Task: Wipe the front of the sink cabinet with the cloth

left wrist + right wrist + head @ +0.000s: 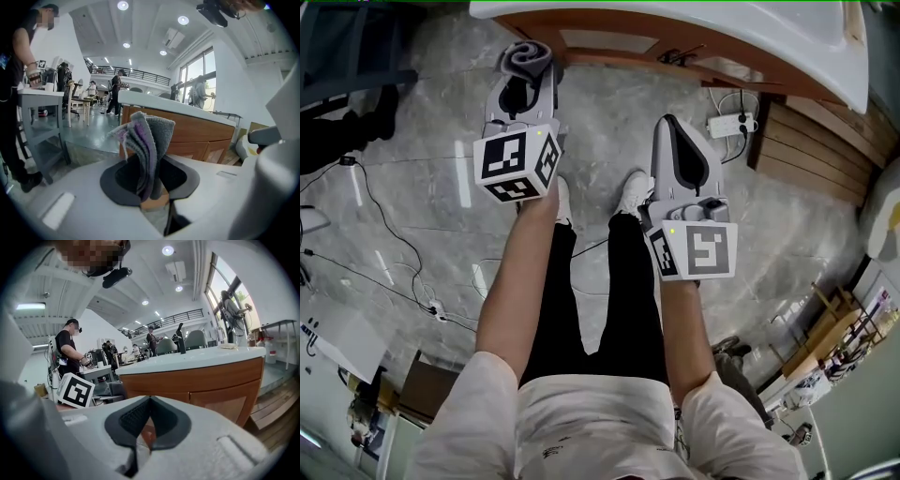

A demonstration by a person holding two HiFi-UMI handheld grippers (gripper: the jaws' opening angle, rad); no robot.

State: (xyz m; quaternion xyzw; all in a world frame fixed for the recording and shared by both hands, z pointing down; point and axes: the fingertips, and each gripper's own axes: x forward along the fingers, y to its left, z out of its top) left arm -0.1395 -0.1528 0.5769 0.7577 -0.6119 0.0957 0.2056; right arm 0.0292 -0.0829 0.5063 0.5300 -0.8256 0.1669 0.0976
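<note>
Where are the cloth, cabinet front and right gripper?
cloth (pixel 147 145), left gripper view, folded middle.
cabinet front (pixel 201 378), right gripper view, wooden panel.
right gripper (pixel 149 401), right gripper view, where tips meet.

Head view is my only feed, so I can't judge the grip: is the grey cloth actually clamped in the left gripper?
Observer: Yes. In its own view the left gripper is shut on the folded grey and purple cloth, which stands up out of the jaws.
Operator: And the right gripper?
Observer: Its jaws are together with nothing between them.
Operator: What lies ahead of it?
Observer: The front of the brown wooden sink cabinet, under a white countertop.
</note>
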